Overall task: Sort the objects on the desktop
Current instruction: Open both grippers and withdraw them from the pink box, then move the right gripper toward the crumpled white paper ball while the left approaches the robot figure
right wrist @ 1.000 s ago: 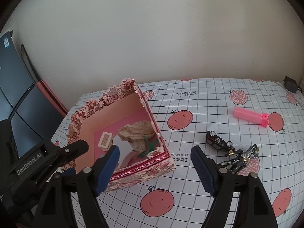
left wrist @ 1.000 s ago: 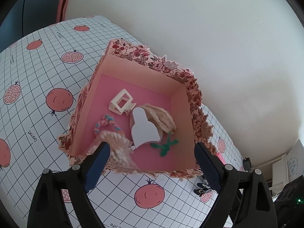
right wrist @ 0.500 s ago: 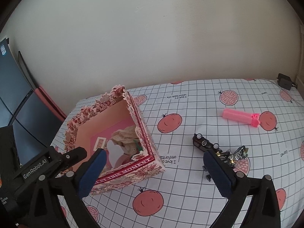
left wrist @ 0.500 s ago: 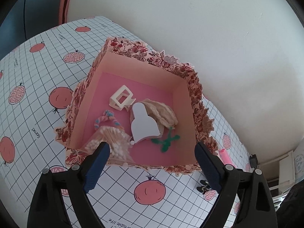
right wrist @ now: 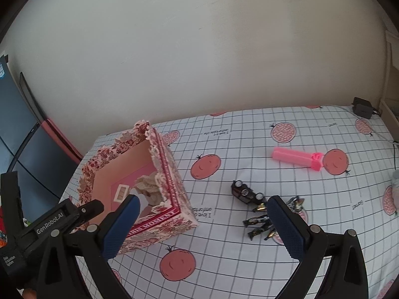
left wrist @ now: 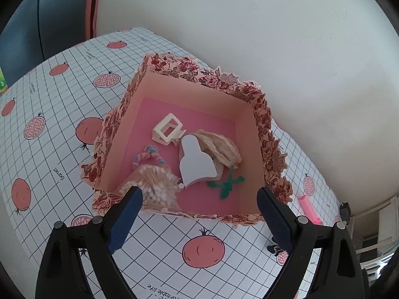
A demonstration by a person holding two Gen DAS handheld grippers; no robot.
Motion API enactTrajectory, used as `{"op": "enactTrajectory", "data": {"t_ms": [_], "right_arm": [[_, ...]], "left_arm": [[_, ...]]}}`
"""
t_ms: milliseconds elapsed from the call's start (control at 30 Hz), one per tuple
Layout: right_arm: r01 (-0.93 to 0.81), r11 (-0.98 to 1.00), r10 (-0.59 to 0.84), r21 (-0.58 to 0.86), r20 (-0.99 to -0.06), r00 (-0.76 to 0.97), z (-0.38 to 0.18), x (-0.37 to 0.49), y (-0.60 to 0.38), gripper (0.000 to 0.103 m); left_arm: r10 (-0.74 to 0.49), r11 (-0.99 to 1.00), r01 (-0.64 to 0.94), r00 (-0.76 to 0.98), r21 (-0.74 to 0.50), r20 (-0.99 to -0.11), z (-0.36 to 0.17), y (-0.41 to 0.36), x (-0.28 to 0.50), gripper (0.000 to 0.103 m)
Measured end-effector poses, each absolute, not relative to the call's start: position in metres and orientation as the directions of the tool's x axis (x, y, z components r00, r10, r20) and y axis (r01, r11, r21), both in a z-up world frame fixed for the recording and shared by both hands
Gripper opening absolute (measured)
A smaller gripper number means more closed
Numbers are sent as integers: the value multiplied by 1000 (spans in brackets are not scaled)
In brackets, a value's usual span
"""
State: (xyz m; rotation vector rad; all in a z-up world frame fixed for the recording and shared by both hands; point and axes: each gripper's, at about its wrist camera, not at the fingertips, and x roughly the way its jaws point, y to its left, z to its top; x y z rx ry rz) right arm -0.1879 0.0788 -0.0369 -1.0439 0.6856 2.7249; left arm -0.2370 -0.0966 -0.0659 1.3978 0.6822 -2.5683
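Note:
A floral pink box [left wrist: 264,134] [right wrist: 159,226] stands on the pomegranate-print tablecloth. Inside lie a cream hair claw [left wrist: 168,129], a white bottle-shaped card [left wrist: 195,162], beige lace cloth [left wrist: 222,147], a twisted pastel ring [left wrist: 149,155], a pack of cotton swabs [left wrist: 154,186] and a green piece [left wrist: 225,183]. My left gripper [left wrist: 199,204] hovers open over the box's near wall, empty. My right gripper [right wrist: 203,211] stands open and empty right of the box. Beyond it lie a black toy car [right wrist: 245,191], several dark wrapped candies [right wrist: 259,224] and a pink tube [right wrist: 296,158].
A white wall runs close behind the table. A dark monitor [right wrist: 22,134] and pink edge stand at the left. A black power adapter [right wrist: 362,107] sits at the far right corner. The left gripper's body [right wrist: 57,219] shows at the right wrist view's lower left.
The right gripper opened wider and drew back to the right, away from the box. The left gripper tilted slightly, so the box sits a little higher and farther in its view.

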Motion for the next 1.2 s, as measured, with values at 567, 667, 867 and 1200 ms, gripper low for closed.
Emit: {"op": "enactTrajectory", "data": {"t_ms": [567,667,867,1200], "right_arm": [[-379,-836,36,397,-650,-759,-29,-156,140,103],[-400,-822,51,405,-648,-760,-28,-150,154,103],[-438,-802,89,405,-645,-759,-26,-133,181,103],[-511,-757,154,406,-650,-744,-29,-101,230,103]], "left_arm": [[93,-920,228,-663,-318,-743,-38,-53,-226,103],[108,-932,183,-685,-313,-720,-31,-38,-225,103],[160,-946,94,-697,-311,-699,-27,-1,-223,103],[230,-957,-29,-682,-289,-694,-29,57,-219,103]]}}
